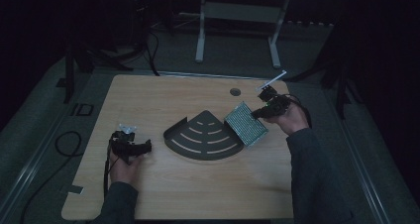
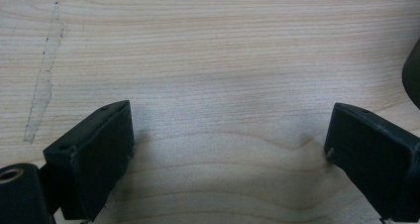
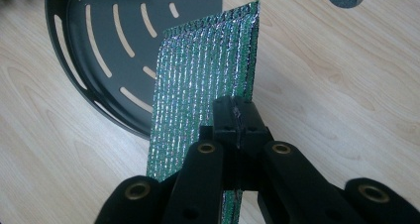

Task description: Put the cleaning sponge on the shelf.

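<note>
High view overhead facing forward over table (image 1: 148, 194), tool views close, sharing slotted tray (image 3: 99, 16)

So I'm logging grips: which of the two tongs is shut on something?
The right tongs, clamped on the edge of the green glittery sponge beside the dark slotted shelf. The left tongs stand open over bare wood.

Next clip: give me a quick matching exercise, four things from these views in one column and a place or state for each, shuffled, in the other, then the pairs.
Things:
1. left gripper
2. right gripper
3. dark slotted tray
4. round grey plug

States or places:
A. set into the tabletop near the far edge
B. jaws apart over bare wood
C. lies flat at the middle of the table
D. clamped on the shiny green pouch

Pairs: 1-B, 2-D, 3-C, 4-A
</note>
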The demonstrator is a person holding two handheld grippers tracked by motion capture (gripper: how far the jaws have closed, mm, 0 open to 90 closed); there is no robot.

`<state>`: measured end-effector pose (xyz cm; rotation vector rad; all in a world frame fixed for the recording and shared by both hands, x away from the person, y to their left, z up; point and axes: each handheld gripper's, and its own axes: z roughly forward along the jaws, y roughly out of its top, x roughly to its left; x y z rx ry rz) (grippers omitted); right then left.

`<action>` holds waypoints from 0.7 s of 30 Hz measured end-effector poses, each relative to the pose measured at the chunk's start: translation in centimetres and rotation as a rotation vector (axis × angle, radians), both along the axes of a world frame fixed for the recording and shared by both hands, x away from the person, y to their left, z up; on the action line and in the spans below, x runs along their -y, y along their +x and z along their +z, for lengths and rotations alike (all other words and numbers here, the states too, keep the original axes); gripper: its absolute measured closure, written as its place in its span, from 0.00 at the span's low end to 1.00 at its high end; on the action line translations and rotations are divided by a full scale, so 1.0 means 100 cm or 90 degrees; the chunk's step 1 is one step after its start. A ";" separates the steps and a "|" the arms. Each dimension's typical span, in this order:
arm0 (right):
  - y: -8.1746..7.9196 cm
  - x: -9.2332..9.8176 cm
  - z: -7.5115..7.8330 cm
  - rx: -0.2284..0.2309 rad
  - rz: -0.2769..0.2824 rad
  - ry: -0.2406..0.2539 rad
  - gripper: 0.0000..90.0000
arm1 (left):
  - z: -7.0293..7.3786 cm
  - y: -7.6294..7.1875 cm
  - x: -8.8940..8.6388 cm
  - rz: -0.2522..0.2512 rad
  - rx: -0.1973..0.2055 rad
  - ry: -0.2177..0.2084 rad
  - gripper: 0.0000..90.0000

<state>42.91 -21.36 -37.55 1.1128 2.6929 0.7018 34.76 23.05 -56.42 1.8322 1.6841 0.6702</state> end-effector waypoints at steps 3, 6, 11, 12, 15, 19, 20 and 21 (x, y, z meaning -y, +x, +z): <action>0.001 -0.004 0.001 0.002 0.003 -0.001 1.00 | 0.000 0.000 0.000 0.000 0.000 0.000 0.06; 0.003 -0.007 0.001 0.004 0.004 -0.003 1.00 | 0.000 0.000 0.000 0.000 0.000 0.000 0.06; 0.008 -0.011 0.000 0.002 0.007 -0.004 1.00 | 0.000 0.000 0.000 0.000 0.000 0.000 0.06; 0.009 -0.012 0.000 0.002 0.007 -0.005 1.00 | 0.000 0.000 0.000 0.000 0.000 0.000 0.06; 0.011 -0.015 -0.001 0.001 0.009 -0.006 1.00 | 0.000 0.000 0.000 0.000 0.000 0.000 0.06; 0.013 -0.018 -0.003 0.002 0.011 -0.005 1.00 | 0.000 0.000 0.000 0.000 0.000 0.000 0.06; 0.014 -0.019 -0.003 0.002 0.013 -0.003 1.00 | 0.000 0.000 0.000 0.000 0.000 0.000 0.06; 0.014 -0.020 -0.003 0.001 0.014 -0.002 1.00 | 0.000 0.000 0.000 0.000 0.000 0.000 0.06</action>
